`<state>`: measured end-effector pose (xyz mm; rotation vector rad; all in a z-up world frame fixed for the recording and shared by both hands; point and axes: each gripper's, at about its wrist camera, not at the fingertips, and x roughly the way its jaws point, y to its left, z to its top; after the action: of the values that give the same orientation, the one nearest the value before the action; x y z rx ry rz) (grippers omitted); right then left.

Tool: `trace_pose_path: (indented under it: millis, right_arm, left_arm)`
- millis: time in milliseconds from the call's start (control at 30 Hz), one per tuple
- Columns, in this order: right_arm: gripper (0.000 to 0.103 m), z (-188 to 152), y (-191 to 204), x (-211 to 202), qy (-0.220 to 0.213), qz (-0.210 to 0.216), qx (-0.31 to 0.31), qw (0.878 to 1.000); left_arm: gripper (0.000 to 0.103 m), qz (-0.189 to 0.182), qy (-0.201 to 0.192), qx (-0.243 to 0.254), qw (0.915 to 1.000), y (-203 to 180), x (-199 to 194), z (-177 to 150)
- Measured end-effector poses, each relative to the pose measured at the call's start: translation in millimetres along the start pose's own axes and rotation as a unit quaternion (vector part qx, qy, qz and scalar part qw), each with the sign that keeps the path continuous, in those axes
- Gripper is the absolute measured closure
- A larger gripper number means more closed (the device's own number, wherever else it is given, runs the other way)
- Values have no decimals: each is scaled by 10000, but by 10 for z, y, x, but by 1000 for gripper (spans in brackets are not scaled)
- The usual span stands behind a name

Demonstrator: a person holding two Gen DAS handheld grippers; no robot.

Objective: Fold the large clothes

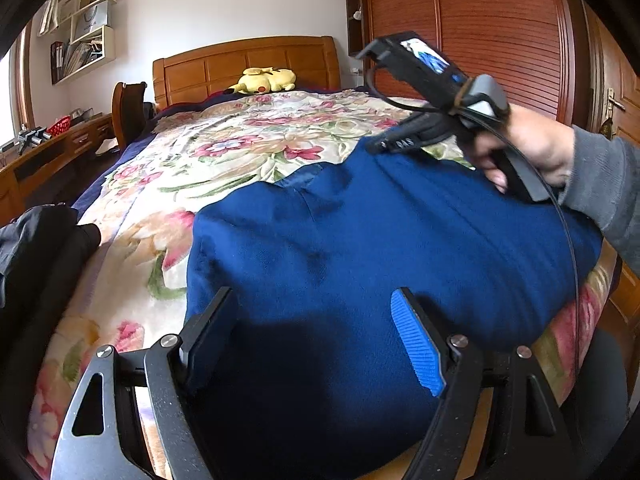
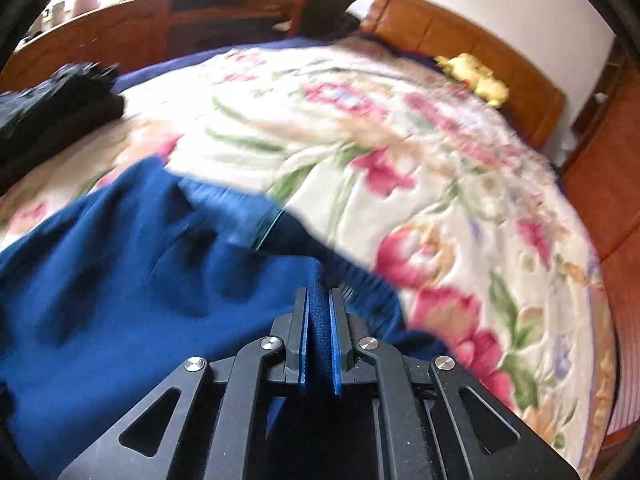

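A large blue garment lies on the floral bedspread at the bed's near end; it also shows in the right wrist view. My left gripper is open, its fingers spread just above the garment's near part, holding nothing. My right gripper is shut on a fold of the blue garment at its far right edge. In the left wrist view the right gripper rests on the garment's far edge, held by a hand in a grey sleeve.
The floral bedspread covers the bed up to a wooden headboard with a yellow plush toy. Dark clothes are piled at the bed's left edge. A desk stands left, a wooden wardrobe right.
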<state>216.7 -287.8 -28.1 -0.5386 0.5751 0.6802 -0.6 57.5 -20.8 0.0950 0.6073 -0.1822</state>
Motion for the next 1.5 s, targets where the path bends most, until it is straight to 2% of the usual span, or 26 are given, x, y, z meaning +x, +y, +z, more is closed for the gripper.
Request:
trace_pose_path:
  millis: [100, 133, 167, 200, 267, 400, 467, 633, 767, 933, 1033, 1100, 1133, 1233, 1300, 1400, 1500]
  right_arm:
    - [92, -39, 0, 227, 324, 61, 60, 9994]
    - [83, -68, -3, 269, 436, 77, 77, 9990]
    - [69, -109, -26, 282, 491, 46, 103, 9987]
    - [62, -133, -70, 254, 475, -15, 155, 9988]
    - [40, -218, -262, 126, 329, -44, 393, 9987]
    - [37, -466, -746, -283, 56, -408, 745, 9964]
    - [37, -689, -967, -451, 102, -643, 910, 9937]
    - [37, -1292, -1434, -444, 592, -815, 1368, 9855]
    - [37, -1597, -1594, -382, 648, -523, 1820, 9798]
    - [37, -1644, -1565, -408, 630, 65, 2017, 9774]
    - [38, -1620, -1501, -354, 877, 38, 1808, 9796]
    - [73, -1601, -1499, -351, 887, 122, 1714, 9811]
    - [95, -1561, -1464, -412, 857, 153, 1666, 9822]
    - [98, -1493, -1480, -551, 513, 18, 1604, 9857]
    - [98, -1489, -1565, -707, 271, -409, 1664, 9848]
    - [98, -1599, -1841, -709, 591, -955, 2056, 9722]
    - [94, -1674, -1858, -706, 653, -1040, 2059, 9708]
  left_arm:
    - [23, 58, 65, 6, 10000, 12, 25, -17]
    - [23, 83, 91, 7, 9999, 18, 32, -25]
    - [23, 112, 113, 8, 9999, 26, 35, -33]
    - [23, 131, 126, 2, 9998, 36, 36, -36]
    - [23, 133, 134, -34, 9998, 57, 32, -42]
    - [23, 120, 102, -85, 9998, 74, 3, -44]
    - [23, 114, 76, -101, 9999, 77, -11, -38]
    - [23, 107, 73, -82, 9999, 53, -3, -38]
    - [23, 127, 89, -54, 9999, 31, 18, -42]
    - [23, 137, 113, -57, 9998, 34, 33, -52]
    - [23, 144, 129, -59, 9998, 35, 37, -62]
    - [23, 147, 139, -57, 9998, 37, 39, -68]
    - [23, 152, 141, -59, 9998, 41, 39, -70]
    - [23, 153, 160, -80, 9997, 58, 46, -82]
    - [23, 157, 171, -99, 9997, 71, 51, -85]
    - [23, 159, 177, -109, 9997, 81, 46, -87]
    - [23, 158, 156, -126, 9997, 92, 39, -90]
